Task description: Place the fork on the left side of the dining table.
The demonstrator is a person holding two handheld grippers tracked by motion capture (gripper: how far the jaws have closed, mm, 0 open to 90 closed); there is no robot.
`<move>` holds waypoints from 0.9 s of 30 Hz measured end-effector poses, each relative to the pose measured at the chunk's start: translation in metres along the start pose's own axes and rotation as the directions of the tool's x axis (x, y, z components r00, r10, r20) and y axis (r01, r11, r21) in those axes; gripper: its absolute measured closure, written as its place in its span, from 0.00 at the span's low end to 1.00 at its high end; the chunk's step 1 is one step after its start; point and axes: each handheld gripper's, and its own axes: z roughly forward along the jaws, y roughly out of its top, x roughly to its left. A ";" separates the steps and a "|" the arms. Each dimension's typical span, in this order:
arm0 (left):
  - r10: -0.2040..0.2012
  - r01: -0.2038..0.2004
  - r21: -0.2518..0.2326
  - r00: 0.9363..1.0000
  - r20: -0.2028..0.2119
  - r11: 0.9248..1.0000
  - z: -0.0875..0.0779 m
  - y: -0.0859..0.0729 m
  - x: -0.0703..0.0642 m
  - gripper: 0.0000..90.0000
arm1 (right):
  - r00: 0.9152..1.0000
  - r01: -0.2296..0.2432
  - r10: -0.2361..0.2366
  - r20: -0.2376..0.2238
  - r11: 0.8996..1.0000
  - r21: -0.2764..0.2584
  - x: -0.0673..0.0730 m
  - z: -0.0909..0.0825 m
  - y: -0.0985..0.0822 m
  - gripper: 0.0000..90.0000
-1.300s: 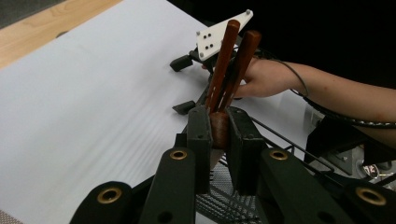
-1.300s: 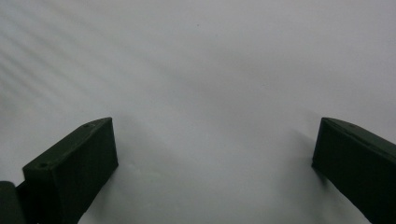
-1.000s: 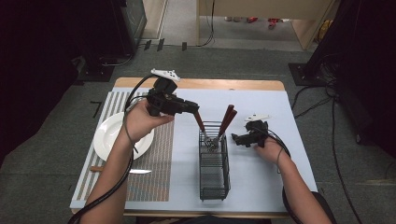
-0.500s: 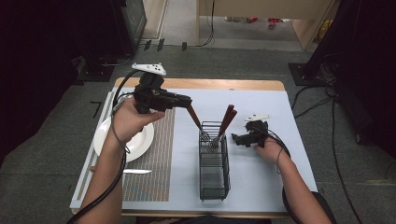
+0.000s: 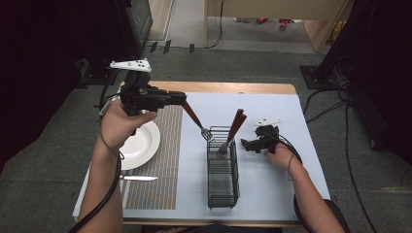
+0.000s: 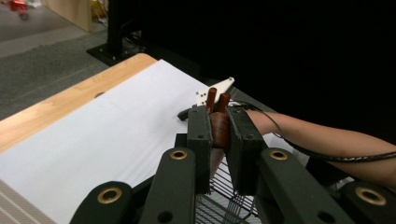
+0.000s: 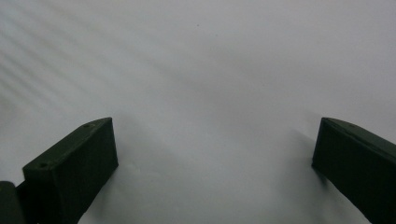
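My left gripper (image 5: 182,100) is shut on the brown handle of a fork (image 5: 195,118), held above the table. The fork slants down to the right, and its tines hang by the far left corner of the black wire basket (image 5: 223,171). In the left gripper view the handle (image 6: 219,131) is pinched between the jaws of the left gripper (image 6: 219,122). Two more brown-handled utensils (image 5: 237,124) stand in the basket. My right gripper (image 5: 246,143) rests on the table right of the basket, open. Between the jaws of the right gripper (image 7: 215,149) lies bare white surface.
A white plate (image 5: 141,144) sits on a striped placemat (image 5: 163,162) at the left, with a knife (image 5: 139,178) in front of it. The white table cover (image 5: 277,109) ends at a wooden strip (image 5: 228,88) at the far edge.
My left hand has risen and moved left, drawing the fork up and away from the basket. The right hand has stayed still.
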 end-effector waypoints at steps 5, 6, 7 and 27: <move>-0.016 0.016 -0.011 1.000 -0.023 1.000 -0.009 -0.003 0.003 0.91 | 1.000 -0.001 0.001 0.000 1.000 0.001 0.000 0.000 0.000 0.00; -0.019 0.018 -0.007 0.999 -0.028 1.000 -0.009 -0.003 0.004 0.91 | 1.000 -0.001 0.001 0.000 1.000 0.001 0.000 0.000 0.000 0.00; -0.021 0.021 -0.006 0.999 -0.034 1.000 -0.010 -0.004 0.005 0.91 | 1.000 0.000 0.000 0.000 1.000 0.000 0.000 0.000 0.000 0.00; -0.087 0.101 0.072 0.980 -0.177 0.992 -0.011 -0.026 0.037 0.91 | 1.000 -0.001 0.001 0.000 1.000 0.001 0.000 0.000 0.000 0.00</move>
